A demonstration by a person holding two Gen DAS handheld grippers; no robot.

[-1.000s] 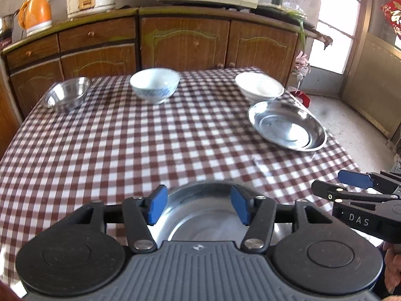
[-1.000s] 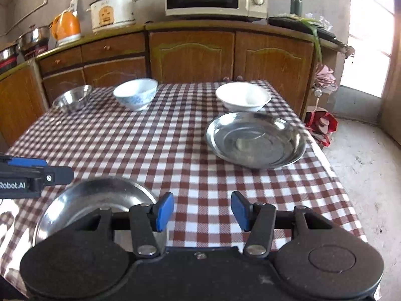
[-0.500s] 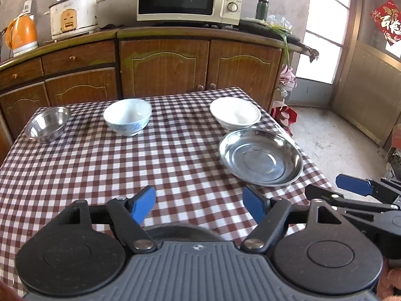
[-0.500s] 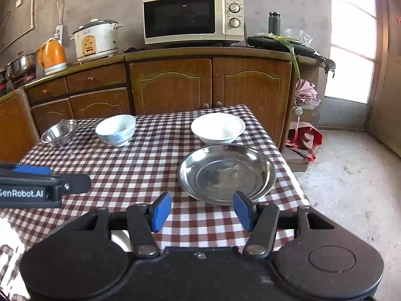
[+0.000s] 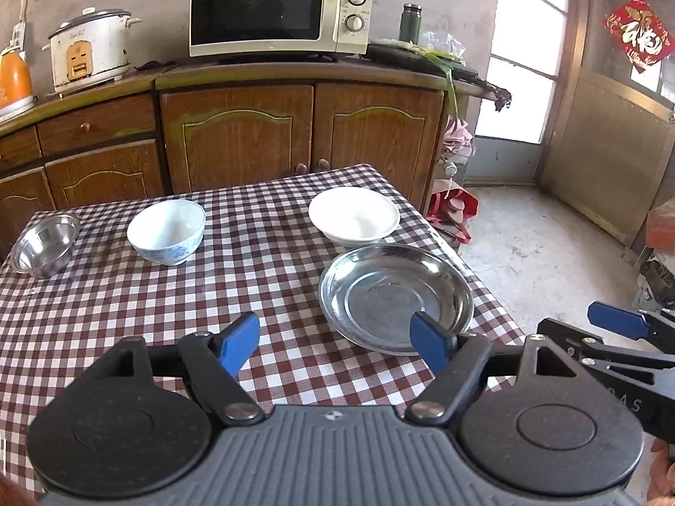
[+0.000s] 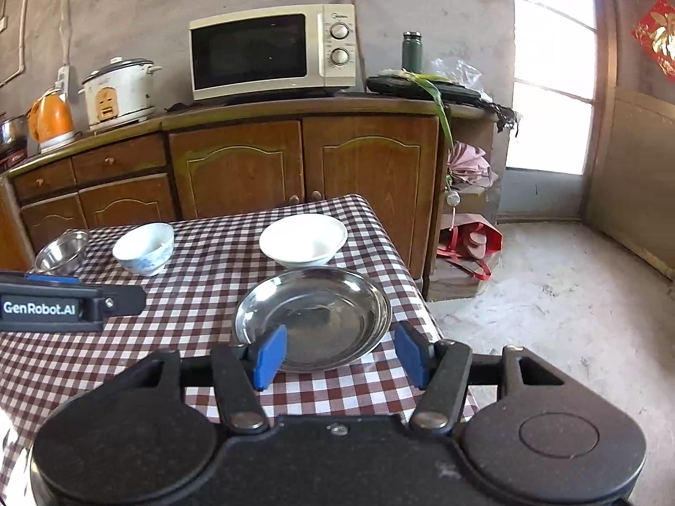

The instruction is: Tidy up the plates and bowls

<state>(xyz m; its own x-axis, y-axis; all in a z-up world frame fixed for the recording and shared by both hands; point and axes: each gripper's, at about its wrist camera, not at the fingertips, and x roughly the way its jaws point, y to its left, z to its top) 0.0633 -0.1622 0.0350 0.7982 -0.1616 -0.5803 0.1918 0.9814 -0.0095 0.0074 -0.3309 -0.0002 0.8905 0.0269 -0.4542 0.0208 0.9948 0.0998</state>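
— Four dishes on the tabletop (image 5: 126, 295), is that right?

— Yes, all upright on the checked cloth, and each one looks empty. The steel plate (image 5: 394, 297) lies near the right edge, closest to both grippers. Just behind it, rims nearly touching, is the white bowl (image 5: 353, 218). Its inside is plain white, nothing in it.

— And the other two?

— The blue-patterned bowl (image 5: 166, 231) stands toward the far left, well apart from the white one. Further left, near the far corner, is the small steel bowl (image 5: 44, 244), tilted a little toward the camera, showing a bare shiny inside.

— What about the grippers?

— The left gripper (image 5: 333, 343) hangs over the near part of the cloth. Its blue fingers (image 5: 238, 343) have just been opening; they stand wide apart with only cloth showing between them. The right gripper (image 6: 339, 354) points at the steel plate, whose near rim shows between its fingers. They too have just been opening, and they touch nothing.

— Anything beyond the tabletop?

— A wooden cabinet (image 5: 261, 135) carrying a microwave (image 5: 280, 10), a rice cooker (image 5: 88, 57), an orange kettle (image 6: 50, 120) and a green flask (image 5: 410, 22).
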